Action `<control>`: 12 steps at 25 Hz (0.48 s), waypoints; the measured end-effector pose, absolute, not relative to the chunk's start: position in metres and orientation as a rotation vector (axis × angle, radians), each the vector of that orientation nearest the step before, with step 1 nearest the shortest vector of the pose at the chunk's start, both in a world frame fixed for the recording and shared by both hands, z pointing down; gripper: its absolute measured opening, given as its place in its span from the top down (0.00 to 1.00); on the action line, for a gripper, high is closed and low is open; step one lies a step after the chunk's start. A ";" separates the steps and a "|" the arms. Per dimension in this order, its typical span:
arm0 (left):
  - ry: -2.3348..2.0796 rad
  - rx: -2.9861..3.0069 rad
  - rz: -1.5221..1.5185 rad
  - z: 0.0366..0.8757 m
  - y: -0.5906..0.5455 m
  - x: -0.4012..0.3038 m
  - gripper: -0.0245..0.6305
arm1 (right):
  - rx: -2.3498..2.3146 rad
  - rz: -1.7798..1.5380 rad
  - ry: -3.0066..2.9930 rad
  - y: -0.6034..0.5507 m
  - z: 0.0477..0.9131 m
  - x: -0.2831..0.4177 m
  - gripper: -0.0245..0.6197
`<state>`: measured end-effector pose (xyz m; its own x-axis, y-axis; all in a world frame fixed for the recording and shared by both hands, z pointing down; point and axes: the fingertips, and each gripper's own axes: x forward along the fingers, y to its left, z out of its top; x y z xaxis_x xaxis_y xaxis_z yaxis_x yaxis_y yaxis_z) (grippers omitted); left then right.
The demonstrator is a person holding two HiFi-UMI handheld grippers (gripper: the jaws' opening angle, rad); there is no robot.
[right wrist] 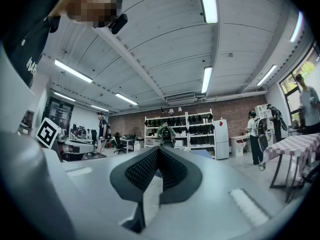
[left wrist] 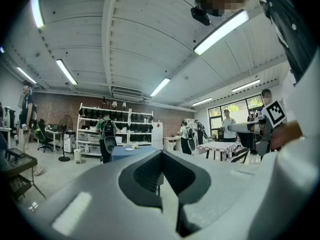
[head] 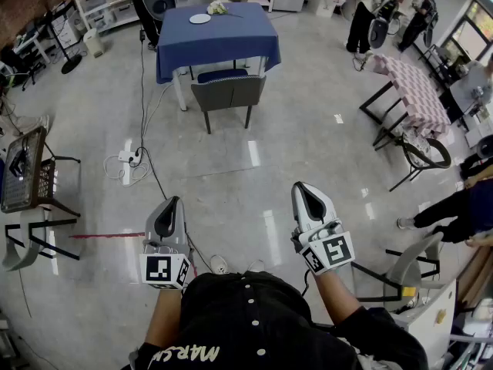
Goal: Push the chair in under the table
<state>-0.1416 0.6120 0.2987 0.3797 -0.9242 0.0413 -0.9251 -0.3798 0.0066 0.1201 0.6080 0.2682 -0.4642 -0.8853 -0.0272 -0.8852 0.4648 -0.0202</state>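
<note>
The grey chair (head: 228,91) is standing across the floor, its seat sitting partly under the blue-draped worktop (head: 231,41) and its back facing the person. The left gripper (head: 174,202) and right gripper (head: 300,187) are hovering low, well apart from it, each holding its fingers pressed together on nothing.

The gray chair (head: 228,92) has a blue seat and thin dark legs. It stands upright, its back facing the person. Its seat sits partly under the near edge of the table (head: 231,43), which has a dark blue cloth and white legs.
</note>
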 end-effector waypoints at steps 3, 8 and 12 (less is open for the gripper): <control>-1.732 2.588 0.048 0.299 0.610 -0.145 0.96 | -1.604 -0.007 2.666 0.606 0.270 0.115 0.95; -1.725 2.583 0.038 0.300 0.604 -0.155 0.96 | -1.616 -0.023 2.657 0.600 0.271 0.106 0.95; -1.706 2.586 0.042 0.296 0.600 -0.167 0.96 | -1.603 -0.043 2.602 0.596 0.265 0.096 0.95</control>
